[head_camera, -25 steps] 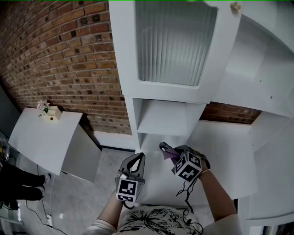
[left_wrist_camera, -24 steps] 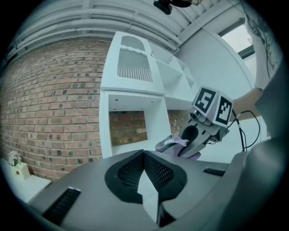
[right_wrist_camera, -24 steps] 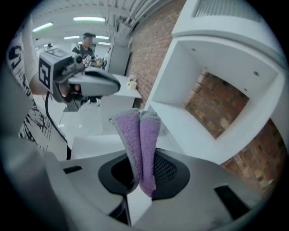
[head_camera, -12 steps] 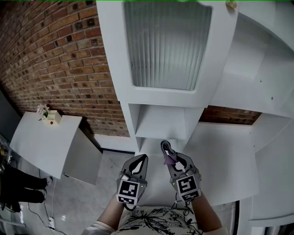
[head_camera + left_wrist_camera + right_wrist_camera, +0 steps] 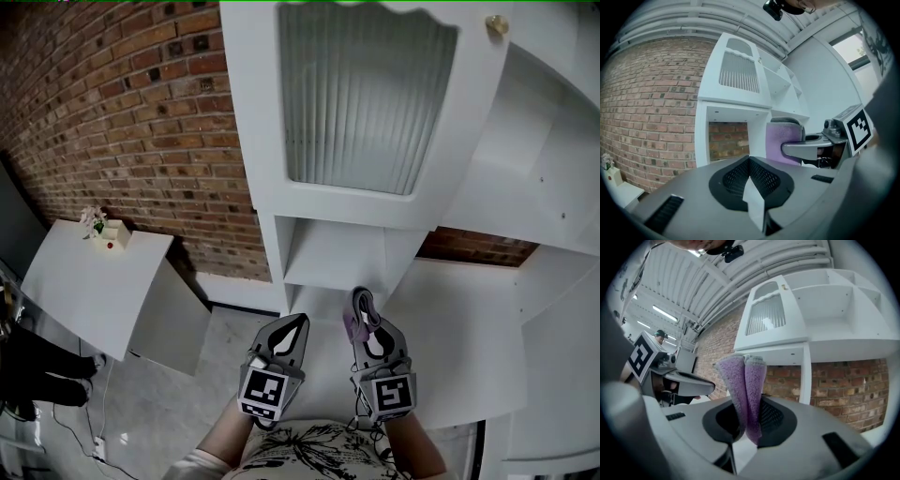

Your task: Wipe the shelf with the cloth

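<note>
- Tall white wooden shelf unit [image 5: 450,309]: stands against the red brick wall [image 5: 141,122].
- Ribbed-glass cabinet door [image 5: 361,103]: in the unit's upper part, with the open square compartment [image 5: 337,253] directly beneath it.
- Low white cabinet [image 5: 94,281]: left of the unit, with the small potted flower [image 5: 97,225] on top.
- Left gripper [image 5: 296,323] and right gripper [image 5: 362,300]: side by side before the unit, below the compartment.
- Folded purple cloth [image 5: 351,326]: between the right gripper's jaws.

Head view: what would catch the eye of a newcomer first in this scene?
The tall white shelf unit with its ribbed glass door fills the middle, against a brick wall on the left. Low in front of it, the right gripper is shut on a folded purple cloth, the only strong colour. The left gripper beside it is shut and holds nothing.
</note>
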### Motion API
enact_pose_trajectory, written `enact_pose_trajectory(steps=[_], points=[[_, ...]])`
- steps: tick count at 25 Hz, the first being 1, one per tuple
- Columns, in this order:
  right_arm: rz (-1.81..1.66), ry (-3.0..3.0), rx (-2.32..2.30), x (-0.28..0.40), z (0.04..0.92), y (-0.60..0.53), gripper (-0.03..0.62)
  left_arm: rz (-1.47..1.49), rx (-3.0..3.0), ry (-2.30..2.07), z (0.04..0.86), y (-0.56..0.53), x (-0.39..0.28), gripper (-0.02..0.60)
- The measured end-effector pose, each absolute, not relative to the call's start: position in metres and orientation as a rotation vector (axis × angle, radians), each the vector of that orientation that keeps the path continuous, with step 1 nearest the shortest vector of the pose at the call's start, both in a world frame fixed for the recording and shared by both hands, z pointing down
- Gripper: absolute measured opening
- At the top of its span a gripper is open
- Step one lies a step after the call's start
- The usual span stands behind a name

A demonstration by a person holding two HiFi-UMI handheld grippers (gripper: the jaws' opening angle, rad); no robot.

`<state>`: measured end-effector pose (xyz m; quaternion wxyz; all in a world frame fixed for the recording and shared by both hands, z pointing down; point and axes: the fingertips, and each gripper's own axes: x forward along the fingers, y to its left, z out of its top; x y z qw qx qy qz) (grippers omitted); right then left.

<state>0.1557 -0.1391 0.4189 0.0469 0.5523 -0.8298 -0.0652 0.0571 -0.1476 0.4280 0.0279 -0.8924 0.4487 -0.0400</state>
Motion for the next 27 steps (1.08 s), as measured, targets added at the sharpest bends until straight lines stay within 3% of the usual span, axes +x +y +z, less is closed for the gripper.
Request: enact_pose_trajectory(steps=[27], points=[[-0.148, -2.488, 1.750, 0.165, 0.428, -0.144, 0.072, -0.073, -2.743, 1.432, 0.422, -0.158, 0.056, 0.014]])
